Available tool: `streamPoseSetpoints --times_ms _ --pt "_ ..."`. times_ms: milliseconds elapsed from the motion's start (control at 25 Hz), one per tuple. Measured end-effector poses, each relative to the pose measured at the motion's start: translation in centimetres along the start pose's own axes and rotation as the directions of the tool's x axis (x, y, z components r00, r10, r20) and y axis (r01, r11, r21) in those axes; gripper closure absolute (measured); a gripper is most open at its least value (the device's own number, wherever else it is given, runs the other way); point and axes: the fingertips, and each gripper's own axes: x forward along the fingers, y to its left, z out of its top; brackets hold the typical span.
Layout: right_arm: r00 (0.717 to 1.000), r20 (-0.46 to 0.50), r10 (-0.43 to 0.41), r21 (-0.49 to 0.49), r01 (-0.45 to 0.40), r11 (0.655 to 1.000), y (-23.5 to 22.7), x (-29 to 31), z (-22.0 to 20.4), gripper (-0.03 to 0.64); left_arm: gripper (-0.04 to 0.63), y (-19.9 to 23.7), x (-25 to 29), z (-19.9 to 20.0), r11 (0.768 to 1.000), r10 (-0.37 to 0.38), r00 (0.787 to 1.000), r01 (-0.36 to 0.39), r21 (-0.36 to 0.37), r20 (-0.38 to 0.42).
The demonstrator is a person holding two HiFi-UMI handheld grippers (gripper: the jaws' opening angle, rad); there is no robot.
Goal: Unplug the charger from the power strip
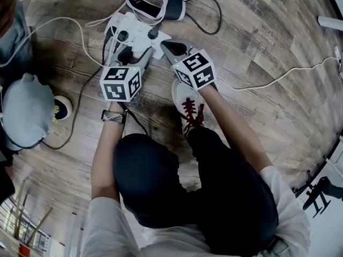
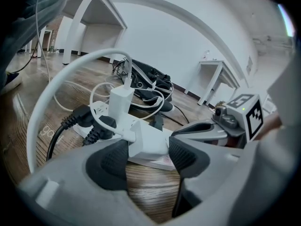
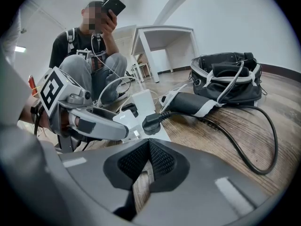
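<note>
In the head view, a white power strip (image 1: 136, 28) was seen lying on the wooden floor (image 1: 257, 63) just ahead of the person's white shoe (image 1: 185, 103), with several black plugs seated in it. The left gripper (image 1: 130, 55) was held at the strip's near end, and the right gripper (image 1: 169, 47) was held just beside it, its tip at the strip's right corner. In the left gripper view, the jaws of the left gripper (image 2: 149, 155) were shown wide apart, and the white charger (image 2: 148, 140) was framed between the two pads at the near end of the power strip (image 2: 96, 108); whether its prongs were seated could not be told. A taller white adapter (image 2: 120, 100) and black plugs (image 2: 77, 117) were seen further along the strip, a black bag (image 2: 150, 86) behind it, and the right gripper (image 2: 188, 132) close at the right. In the right gripper view, the jaws of the right gripper (image 3: 149, 161) were shown together, with nothing between them. Beyond them the power strip (image 3: 162, 134) with a black plug (image 3: 151, 124) was seen, the left gripper (image 3: 120, 126) at its left, the bag (image 3: 225, 76) at the right, a white table (image 3: 164, 36) at the back, and a seated person (image 3: 89, 65) with a phone raised.
</note>
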Motion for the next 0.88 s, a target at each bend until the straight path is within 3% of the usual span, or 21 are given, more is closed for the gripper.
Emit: streamPoseSetpoints --times_ms 280,480,680,760,880 --pt "0.999 0.032 0.028 0.051 -0.03 0.998 -0.3 -0.2 0.1 0.615 0.328 0.4 -0.6 -0.7 1.0 0.025 1.0 -0.025 -0.014 -0.007" --pt "1.0 0.025 0.006 0.031 -0.007 0.999 -0.3 -0.2 0.2 0.615 0.328 0.3 -1.0 -1.4 0.999 0.028 0.999 -0.029 -0.026 -0.028" --pt "0.999 0.048 -0.019 0.016 0.018 1.0 -0.8 -0.9 0.3 0.614 0.33 0.1 -1.6 -2.3 0.995 0.009 0.998 -0.015 -0.102 -0.061" --pt "0.998 0.058 -0.034 0.009 0.033 0.999 -1.0 -1.4 0.6 0.615 0.331 0.0 -2.1 -2.1 0.996 0.012 0.998 -0.017 -0.087 -0.06" --pt "0.994 0.083 -0.065 0.002 0.065 0.998 -1.5 -2.5 1.5 0.614 0.359 -0.1 -3.0 -1.4 0.999 0.04 0.998 -0.04 0.0 -0.055"
